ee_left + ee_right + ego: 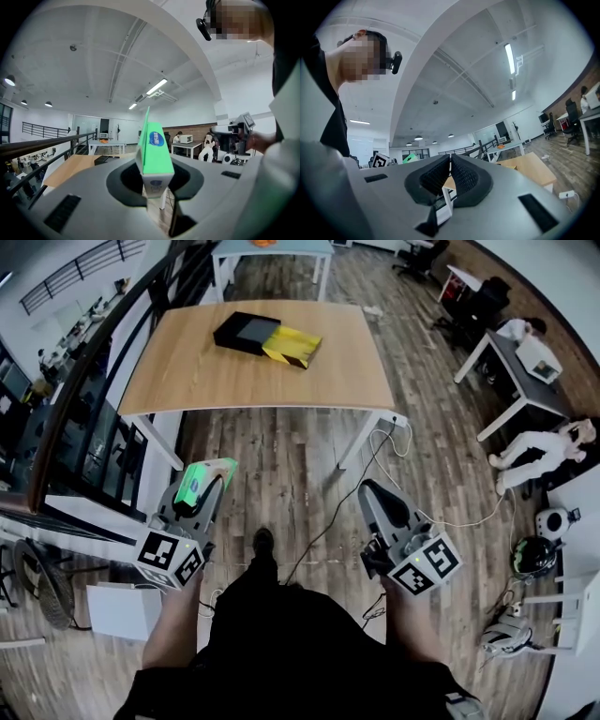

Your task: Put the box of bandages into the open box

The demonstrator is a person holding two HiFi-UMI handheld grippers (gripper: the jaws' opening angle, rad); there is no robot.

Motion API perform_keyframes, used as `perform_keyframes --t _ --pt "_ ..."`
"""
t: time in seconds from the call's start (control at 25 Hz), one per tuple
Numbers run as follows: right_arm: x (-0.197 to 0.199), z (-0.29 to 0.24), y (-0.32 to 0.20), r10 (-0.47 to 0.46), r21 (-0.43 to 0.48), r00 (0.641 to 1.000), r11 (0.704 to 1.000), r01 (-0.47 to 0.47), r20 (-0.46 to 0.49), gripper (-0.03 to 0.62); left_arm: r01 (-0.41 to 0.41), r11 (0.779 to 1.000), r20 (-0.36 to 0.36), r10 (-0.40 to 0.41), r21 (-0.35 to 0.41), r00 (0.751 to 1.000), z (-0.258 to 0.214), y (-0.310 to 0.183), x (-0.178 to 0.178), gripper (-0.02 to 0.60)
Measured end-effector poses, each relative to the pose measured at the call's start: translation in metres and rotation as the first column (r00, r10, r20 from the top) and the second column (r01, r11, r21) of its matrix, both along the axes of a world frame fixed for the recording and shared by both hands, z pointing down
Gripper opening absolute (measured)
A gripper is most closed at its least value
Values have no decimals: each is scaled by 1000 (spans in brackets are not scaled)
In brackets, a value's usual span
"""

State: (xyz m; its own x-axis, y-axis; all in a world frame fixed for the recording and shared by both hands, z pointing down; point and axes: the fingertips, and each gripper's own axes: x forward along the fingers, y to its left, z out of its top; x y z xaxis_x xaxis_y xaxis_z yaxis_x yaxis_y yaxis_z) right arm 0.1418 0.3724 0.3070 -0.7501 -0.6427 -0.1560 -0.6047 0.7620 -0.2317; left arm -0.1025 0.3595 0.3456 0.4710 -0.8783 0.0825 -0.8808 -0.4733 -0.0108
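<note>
A green box of bandages (199, 482) stands upright between the jaws of my left gripper (208, 474), which is shut on it over the wooden floor. In the left gripper view the same green box of bandages (154, 154) fills the gap of the left gripper (154, 183), blue oval label upward. The open box (270, 338), black with a yellow inside, lies on the far wooden table (187, 381), well ahead of both grippers. My right gripper (370, 488) is held at the right, level with the left; in its own view the right gripper (450, 164) has its ribbed pads touching with nothing between them.
A dark railing (84, 418) runs along the left. A white desk (525, 381) and a person in white (548, 448) are at the right. Cables (441, 521) trail over the floor. A white box (122, 610) sits at lower left.
</note>
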Motion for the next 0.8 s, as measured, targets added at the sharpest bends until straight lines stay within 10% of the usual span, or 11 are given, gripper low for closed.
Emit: perform_keyframes --t 0.8 --pt "-99 4 -225 16 -66 996 998 -22 -90 38 -37 999 -87 36 -16 996 9 -219 -85 95"
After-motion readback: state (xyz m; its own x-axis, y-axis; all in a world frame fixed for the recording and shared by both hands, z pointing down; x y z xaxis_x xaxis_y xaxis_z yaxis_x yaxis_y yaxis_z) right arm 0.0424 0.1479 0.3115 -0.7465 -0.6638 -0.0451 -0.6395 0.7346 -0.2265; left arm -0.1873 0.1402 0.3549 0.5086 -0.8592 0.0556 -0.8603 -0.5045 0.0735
